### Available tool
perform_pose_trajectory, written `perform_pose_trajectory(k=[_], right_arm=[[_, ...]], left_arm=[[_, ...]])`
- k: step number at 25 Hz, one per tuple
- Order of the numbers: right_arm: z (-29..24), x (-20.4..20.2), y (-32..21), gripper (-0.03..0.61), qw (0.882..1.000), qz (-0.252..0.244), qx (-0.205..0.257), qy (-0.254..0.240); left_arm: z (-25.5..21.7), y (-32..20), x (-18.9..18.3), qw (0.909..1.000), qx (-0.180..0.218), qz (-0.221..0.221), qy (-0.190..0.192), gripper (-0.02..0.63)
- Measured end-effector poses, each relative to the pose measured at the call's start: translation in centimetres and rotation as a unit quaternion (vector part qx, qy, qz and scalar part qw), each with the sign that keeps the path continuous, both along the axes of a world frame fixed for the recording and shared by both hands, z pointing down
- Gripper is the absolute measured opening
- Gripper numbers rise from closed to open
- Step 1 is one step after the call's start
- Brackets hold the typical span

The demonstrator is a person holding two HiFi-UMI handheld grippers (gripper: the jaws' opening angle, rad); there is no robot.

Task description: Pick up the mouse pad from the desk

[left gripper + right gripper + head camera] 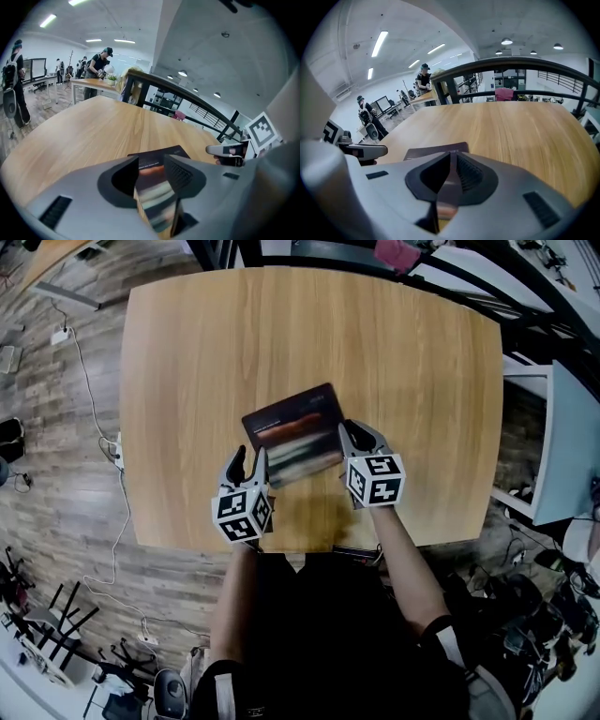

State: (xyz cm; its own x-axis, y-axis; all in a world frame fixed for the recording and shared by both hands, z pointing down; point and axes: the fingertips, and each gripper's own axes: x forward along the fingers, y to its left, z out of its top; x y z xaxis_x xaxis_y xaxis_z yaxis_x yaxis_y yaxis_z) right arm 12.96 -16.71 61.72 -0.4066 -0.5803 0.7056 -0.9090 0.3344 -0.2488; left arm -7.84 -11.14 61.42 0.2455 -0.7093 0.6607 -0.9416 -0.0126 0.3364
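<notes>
- A white cable lies on the wooden floor, left of the desk.
- The left gripper is at the near left corner of the mouse pad. Its jaws stand wide apart. The edge of the pad is in the gap, but the jaws do not squeeze it.
- The mouse pad is dark with a red-orange stripe. It sits on the near middle of the desk, right between the two grippers (its near half is blurry, so I cannot tell if it lies flat).
- The right gripper is at the right edge of the pad. Its jaws are pressed together on that thin edge.
- Each gripper has a cube with black and white squares on it: the left cube and the right cube.
- A pale table stands off to the right, well apart from the desk.
</notes>
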Motion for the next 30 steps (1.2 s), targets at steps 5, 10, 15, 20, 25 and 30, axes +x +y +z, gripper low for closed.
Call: perform_pose_trajectory(k=[5, 10, 15, 20, 25, 30], right_arm=[[2.7, 0.0, -0.6, 0.122, 0.999, 0.011, -0.033, -0.004], [4.8, -0.1, -1.0, 0.153, 0.998, 0.006, -0.056, 0.007], [6.9, 0.0, -1.5, 0.172, 0.997, -0.008, -0.072, 0.03], [7.8, -0.3, -1.2, 0.172, 0.996, -0.023, -0.076, 0.041], [8.3, -0.2, -0.8, 0.164, 0.995, -0.027, -0.077, 0.051], [8.3, -0.4, -0.7, 0.166, 0.995, -0.028, -0.08, 0.047]], left_arm=[[2.2, -1.0, 0.1, 0.9997, -0.022, -0.004, 0.01, 0.209], [3.9, -1.4, 0.2, 0.999, -0.042, -0.011, 0.011, 0.215], [5.4, -1.5, 0.3, 0.9977, -0.067, -0.002, 0.004, 0.227], [6.5, -1.4, 0.2, 0.9964, -0.084, -0.002, -0.003, 0.239], [7.7, -0.9, 1.3, 0.9944, -0.105, 0.011, 0.002, 0.239], [7.7, -0.9, 1.3, 0.9942, -0.107, 0.009, -0.001, 0.244]])
